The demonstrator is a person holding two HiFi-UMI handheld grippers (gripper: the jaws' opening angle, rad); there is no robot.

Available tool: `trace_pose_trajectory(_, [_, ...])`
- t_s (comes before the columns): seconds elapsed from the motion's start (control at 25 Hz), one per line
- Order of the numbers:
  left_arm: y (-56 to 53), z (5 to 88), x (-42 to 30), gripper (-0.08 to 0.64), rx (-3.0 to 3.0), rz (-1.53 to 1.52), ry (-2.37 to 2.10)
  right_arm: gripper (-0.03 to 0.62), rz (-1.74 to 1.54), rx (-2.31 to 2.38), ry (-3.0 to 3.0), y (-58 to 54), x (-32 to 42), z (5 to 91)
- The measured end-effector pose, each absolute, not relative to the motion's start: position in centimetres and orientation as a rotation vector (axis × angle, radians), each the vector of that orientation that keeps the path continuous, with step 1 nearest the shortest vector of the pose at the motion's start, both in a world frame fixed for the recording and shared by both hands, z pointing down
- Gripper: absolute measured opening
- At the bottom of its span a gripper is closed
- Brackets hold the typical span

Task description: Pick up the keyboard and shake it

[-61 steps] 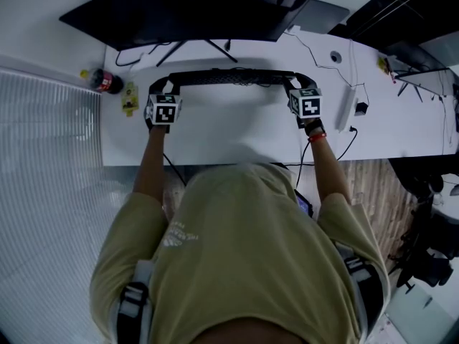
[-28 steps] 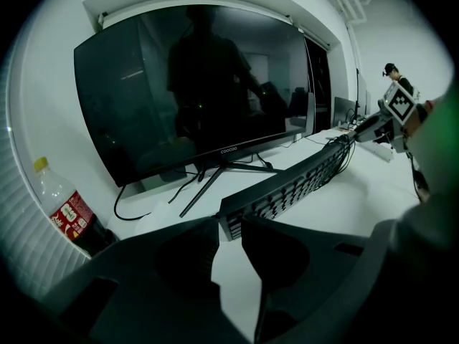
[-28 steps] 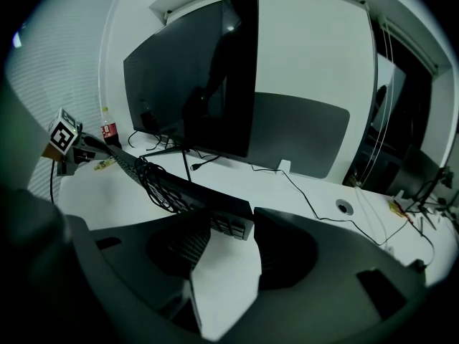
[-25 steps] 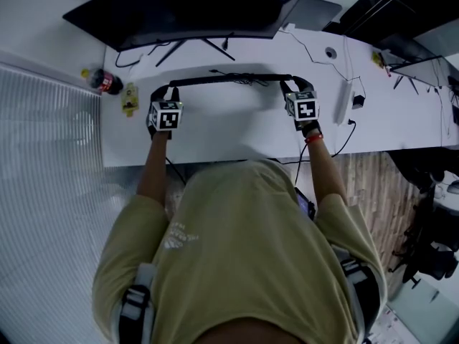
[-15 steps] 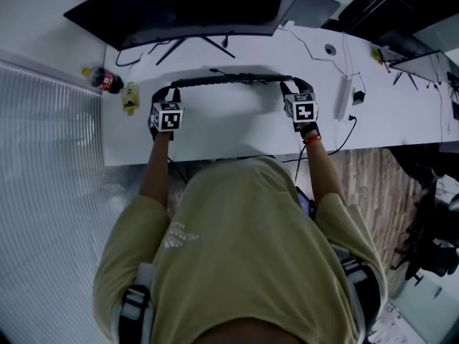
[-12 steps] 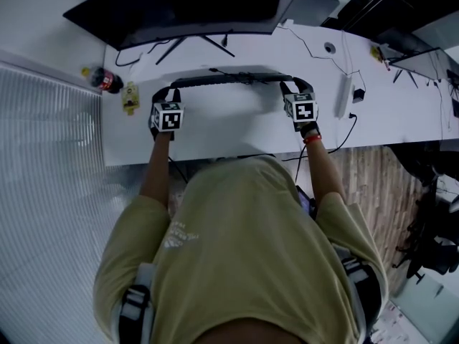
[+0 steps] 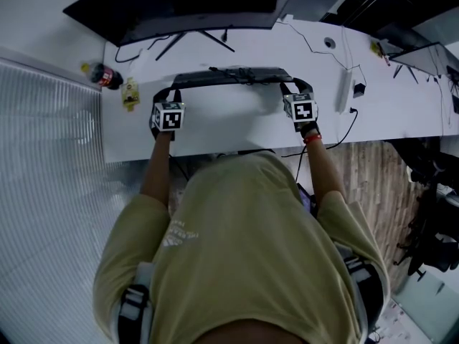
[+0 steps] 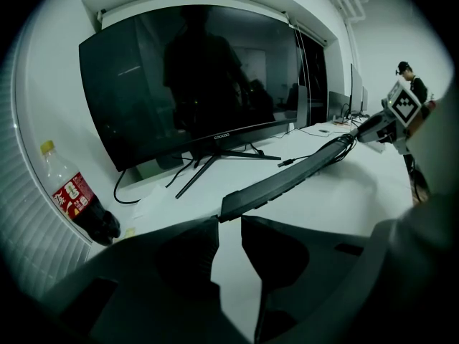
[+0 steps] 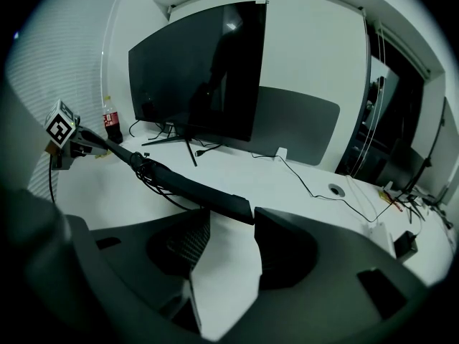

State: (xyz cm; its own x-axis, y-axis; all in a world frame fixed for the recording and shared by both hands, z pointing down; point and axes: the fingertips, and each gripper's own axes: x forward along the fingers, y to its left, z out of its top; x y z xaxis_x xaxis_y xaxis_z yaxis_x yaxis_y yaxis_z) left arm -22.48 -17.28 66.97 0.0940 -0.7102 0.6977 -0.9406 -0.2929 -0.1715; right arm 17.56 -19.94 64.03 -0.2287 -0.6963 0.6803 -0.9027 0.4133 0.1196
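Observation:
A long black keyboard [image 7: 231, 77] hangs above the white desk [image 7: 237, 129], held by its two ends, with its shadow on the desk below. My left gripper [image 7: 166, 99] is shut on its left end, and the keyboard [image 8: 287, 180] runs away from the jaw tips of that gripper [image 8: 229, 222] toward the right one. My right gripper [image 7: 297, 93] is shut on the right end. In the right gripper view the keyboard [image 9: 185, 184] stretches from that gripper [image 9: 231, 224] off to the left, its cable [image 9: 149, 179] bunched under it.
A wide dark monitor [image 7: 186, 6] on a tripod foot stands behind the keyboard. A cola bottle [image 7: 104, 75] and a yellow packet [image 7: 130, 92] lie at the desk's left end. Cables and a white power strip [image 7: 346, 92] lie on the right. The person's torso is at the near edge.
The keyboard has tipped: a second ago it showed as a thin edge, now more of its broad face shows. Both grippers have stayed on its ends.

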Motion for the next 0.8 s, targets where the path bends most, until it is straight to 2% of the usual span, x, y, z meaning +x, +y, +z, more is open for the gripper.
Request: trace_pose_trajectory(0.8, [-14.8, 69.6, -22.2, 0.109, 2.053, 1.085, -1.543, 0.206, 0.416, 1.33, -1.947, -17.1, 17.9, 67.4])
